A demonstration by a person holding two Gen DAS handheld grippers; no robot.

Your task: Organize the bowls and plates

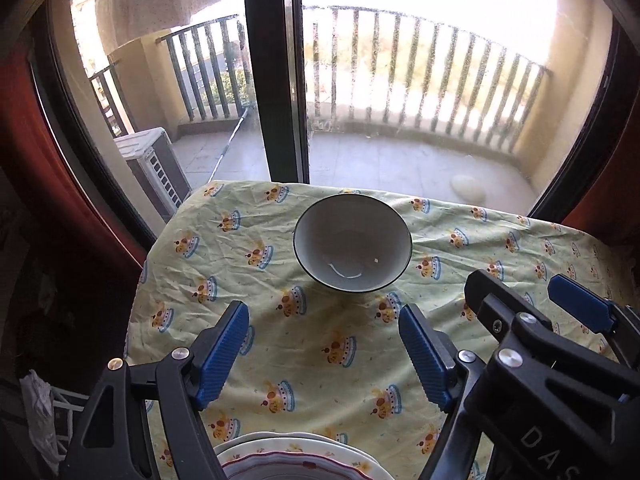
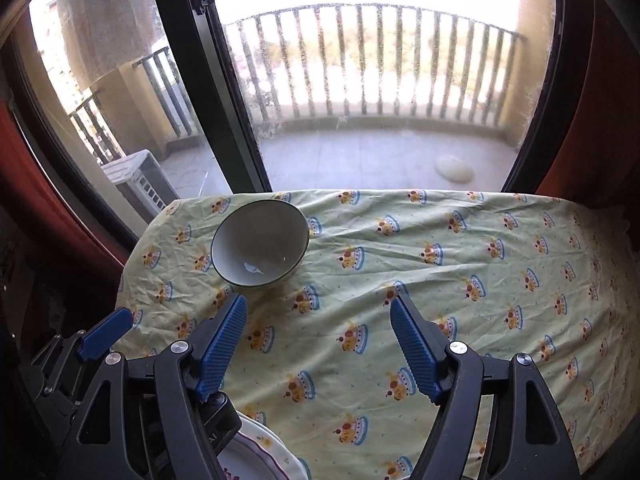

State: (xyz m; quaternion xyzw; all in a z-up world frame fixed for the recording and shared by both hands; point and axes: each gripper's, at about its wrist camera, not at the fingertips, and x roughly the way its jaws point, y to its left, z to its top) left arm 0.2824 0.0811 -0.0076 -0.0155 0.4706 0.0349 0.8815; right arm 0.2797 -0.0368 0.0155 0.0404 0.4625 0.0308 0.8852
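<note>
Stacked plates [image 1: 296, 456] sit closest to the lens at the near edge of the desk [image 1: 328, 360], a red-rimmed scalloped one on top of a pale floral one; the right wrist view catches only their edge [image 2: 260, 456] at its lower left. Both sets of tongs hover above the crown-printed tablecloth [image 2: 460, 300] with nothing in them. The left tongs [image 1: 322, 354] stand wide apart, the right tongs [image 2: 318, 346] equally wide, and the two tools are side by side, the right one's blue pad [image 1: 580, 306] showing in the left view.

The white bowl [image 1: 352, 242] with its dark rim rests upright toward the far edge of the desk, just before the window glass [image 1: 160, 80], well apart from the plates and untouched. It lies almost straight ahead of the left tongs and off to the left of the right tongs.

My guess is the bowl must be brought back to the stack. The risks come from its place and shape: it stands close to the far edge, so a forward nudge by a pad could push it off. Its glossy, curved wall offers a poor grip, and pinching only the rim may let it tip or slip. The wrinkled cloth could drag and shift the plates.
</note>
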